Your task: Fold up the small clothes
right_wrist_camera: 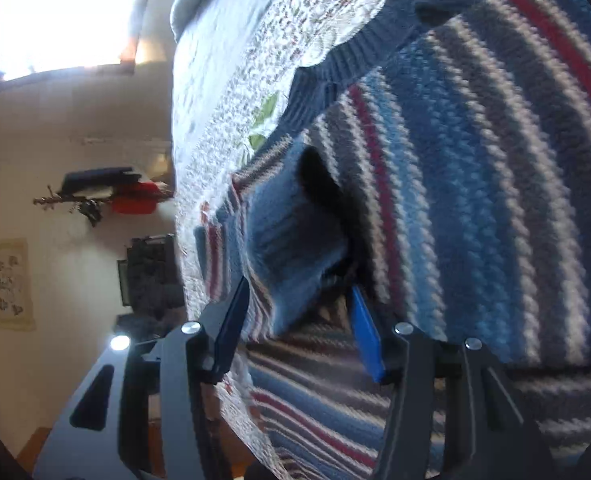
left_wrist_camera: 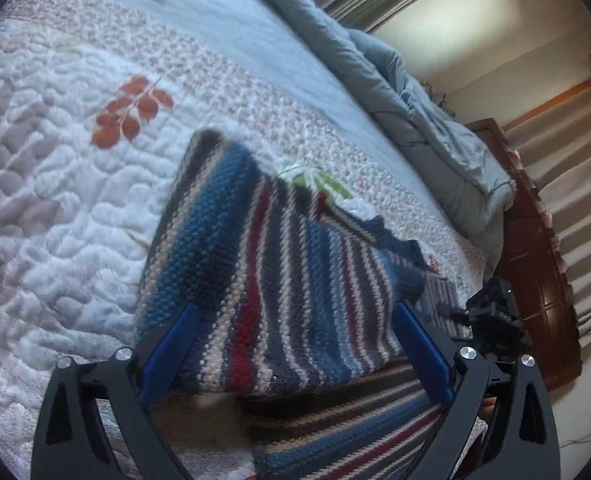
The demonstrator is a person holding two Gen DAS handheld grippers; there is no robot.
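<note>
A striped knit sweater (left_wrist_camera: pixel 279 264) in blue, navy, red and cream lies partly folded on the quilted bedspread (left_wrist_camera: pixel 47 184). My left gripper (left_wrist_camera: pixel 295 316) has its blue fingers spread wide over the folded edge, and nothing is pinched between them. The other gripper's black body (left_wrist_camera: pixel 491 316) shows at the sweater's right side. In the right wrist view the sweater (right_wrist_camera: pixel 475 184) fills the frame. A blue ribbed cuff or sleeve (right_wrist_camera: pixel 291 240) sits between the fingers of my right gripper (right_wrist_camera: pixel 299 296), whose jaws stand partly apart around it.
A grey-blue duvet (left_wrist_camera: pixel 423 108) is bunched along the bed's far side. A dark wooden headboard (left_wrist_camera: pixel 535 264) and pale curtains stand beyond it. In the right wrist view a wall shelf (right_wrist_camera: pixel 107 192) and a bright window (right_wrist_camera: pixel 55 16) lie off the bed.
</note>
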